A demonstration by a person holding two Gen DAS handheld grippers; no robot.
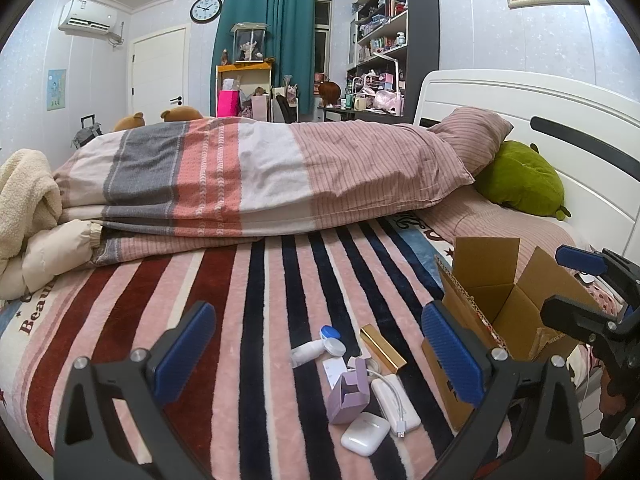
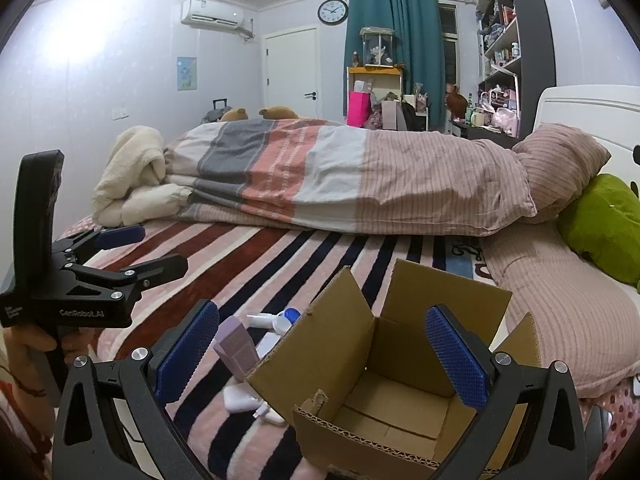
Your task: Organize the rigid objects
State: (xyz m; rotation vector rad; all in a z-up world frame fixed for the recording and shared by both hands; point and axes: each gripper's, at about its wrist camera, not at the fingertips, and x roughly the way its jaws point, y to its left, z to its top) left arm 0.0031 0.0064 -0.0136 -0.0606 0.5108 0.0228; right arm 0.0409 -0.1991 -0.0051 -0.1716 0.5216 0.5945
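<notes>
Small items lie on the striped blanket [image 1: 248,320]: a white earbud case [image 1: 365,433], a white power bank with cable [image 1: 395,403], a lilac box [image 1: 349,396], a gold bar-shaped box [image 1: 382,349], a white tube [image 1: 307,352] and a blue-white lens case [image 1: 333,340]. An open empty cardboard box [image 2: 400,392] stands to their right. My left gripper [image 1: 318,356] is open above the items. My right gripper [image 2: 322,354] is open over the cardboard box. The lilac box [image 2: 236,348] and earbud case [image 2: 240,400] also show in the right wrist view.
A folded striped duvet [image 1: 260,176] and a pillow [image 1: 476,136] lie across the bed behind. A green plush [image 1: 520,178] leans on the white headboard [image 1: 560,120]. Cream blankets [image 1: 24,208] are piled at the left. The right gripper shows at the right edge [image 1: 592,284].
</notes>
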